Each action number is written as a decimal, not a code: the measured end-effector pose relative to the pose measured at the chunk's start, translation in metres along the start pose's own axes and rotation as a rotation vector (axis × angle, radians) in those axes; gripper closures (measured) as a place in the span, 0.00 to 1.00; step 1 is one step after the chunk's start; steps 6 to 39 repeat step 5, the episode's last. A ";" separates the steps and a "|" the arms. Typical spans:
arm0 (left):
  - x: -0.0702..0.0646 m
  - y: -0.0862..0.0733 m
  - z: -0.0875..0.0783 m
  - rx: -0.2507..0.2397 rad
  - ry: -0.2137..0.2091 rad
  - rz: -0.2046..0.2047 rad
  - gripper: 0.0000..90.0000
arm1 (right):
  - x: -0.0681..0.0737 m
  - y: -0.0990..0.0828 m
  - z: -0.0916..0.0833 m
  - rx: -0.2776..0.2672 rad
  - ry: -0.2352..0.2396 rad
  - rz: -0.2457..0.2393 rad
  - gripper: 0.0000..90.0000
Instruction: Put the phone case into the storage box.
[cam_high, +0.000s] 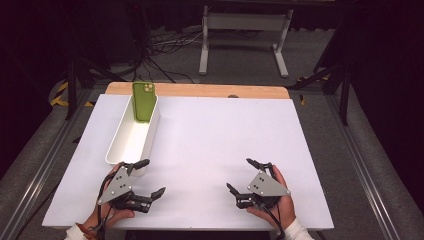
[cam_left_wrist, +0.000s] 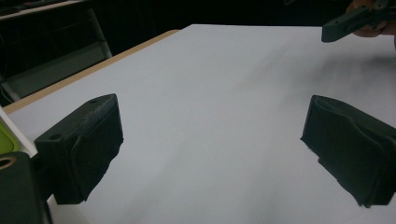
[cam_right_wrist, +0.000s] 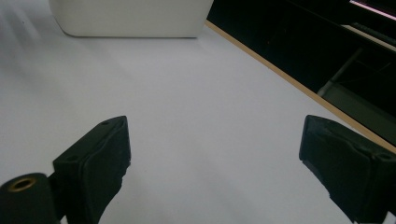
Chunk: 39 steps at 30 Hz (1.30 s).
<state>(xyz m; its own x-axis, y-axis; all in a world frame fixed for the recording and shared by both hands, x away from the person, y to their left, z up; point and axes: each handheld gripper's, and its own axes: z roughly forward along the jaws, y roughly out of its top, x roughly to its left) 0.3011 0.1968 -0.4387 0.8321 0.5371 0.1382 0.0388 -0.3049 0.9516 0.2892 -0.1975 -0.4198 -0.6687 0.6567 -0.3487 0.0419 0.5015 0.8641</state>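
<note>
A green phone (cam_high: 143, 101) stands upright, leaning against the far end of a long white bin (cam_high: 131, 136) on the left of the white table top (cam_high: 220, 130). My left gripper (cam_high: 152, 176) rests at the near left, just past the bin's near end, jaws wide open and empty. My right gripper (cam_high: 240, 175) rests at the near right, also wide open with nothing between its jaws. In the left gripper view my own gripper (cam_left_wrist: 212, 149) faces bare table, with the bin's rim (cam_left_wrist: 16, 137) at the left edge. In the right gripper view my gripper (cam_right_wrist: 212, 161) faces the white bin (cam_right_wrist: 128, 18) farther off.
A wooden strip (cam_high: 200, 90) runs along the table's far edge. Beyond it stand a white metal frame (cam_high: 245, 30) and loose cables (cam_high: 160, 60) on the floor. Dark rails run along both sides of the table.
</note>
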 end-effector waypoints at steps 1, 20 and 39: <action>0.000 0.000 0.000 0.000 -0.003 0.002 0.06 | 0.000 0.000 0.000 0.000 -0.001 0.000 0.11; 0.000 0.001 0.001 -0.003 -0.002 -0.007 0.06 | 0.000 0.001 -0.001 -0.006 -0.001 0.011 0.11; 0.000 0.001 0.001 -0.003 -0.002 -0.007 0.06 | 0.000 0.001 -0.001 -0.006 -0.001 0.011 0.11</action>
